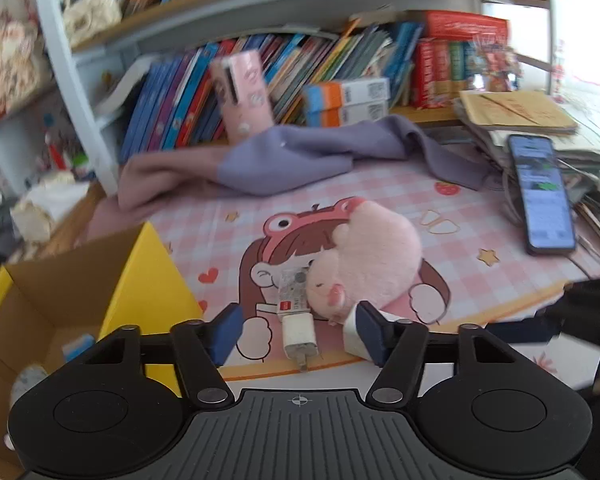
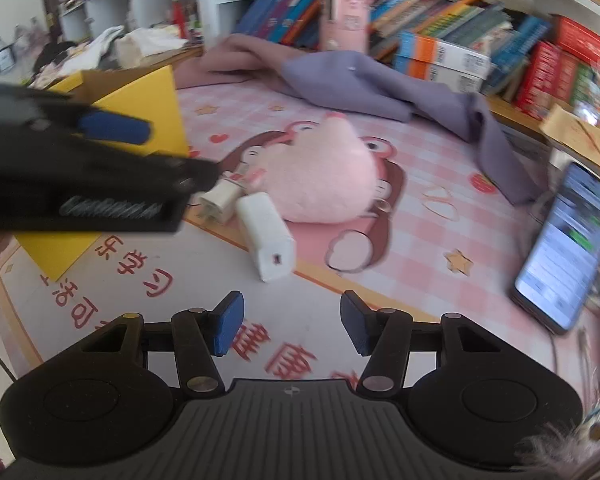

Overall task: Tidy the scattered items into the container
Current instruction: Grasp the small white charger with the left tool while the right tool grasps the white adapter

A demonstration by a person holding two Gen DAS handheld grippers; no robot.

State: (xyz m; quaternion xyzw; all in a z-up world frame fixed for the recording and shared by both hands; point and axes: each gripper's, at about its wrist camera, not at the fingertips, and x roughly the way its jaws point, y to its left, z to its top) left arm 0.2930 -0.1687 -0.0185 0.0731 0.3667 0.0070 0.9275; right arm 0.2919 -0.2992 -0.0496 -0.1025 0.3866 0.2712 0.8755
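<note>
A small white plug charger (image 1: 298, 330) lies on the pink desk mat between the open fingers of my left gripper (image 1: 298, 334); it also shows in the right wrist view (image 2: 220, 200). A larger white charger block (image 2: 266, 236) lies beside it, partly hidden behind my left gripper's right finger (image 1: 370, 332). A pink plush pig (image 1: 368, 260) rests just behind both. The yellow cardboard box (image 1: 148, 280) stands open to the left, with small items inside. My right gripper (image 2: 291, 328) is open and empty, hovering over the mat's front edge.
A phone (image 1: 542, 196) leans on a paper stack at the right. Purple and pink cloths (image 1: 300, 156) lie at the back, before a shelf of books and a pink box (image 1: 244, 92). The left gripper's body (image 2: 80, 176) crosses the right wrist view.
</note>
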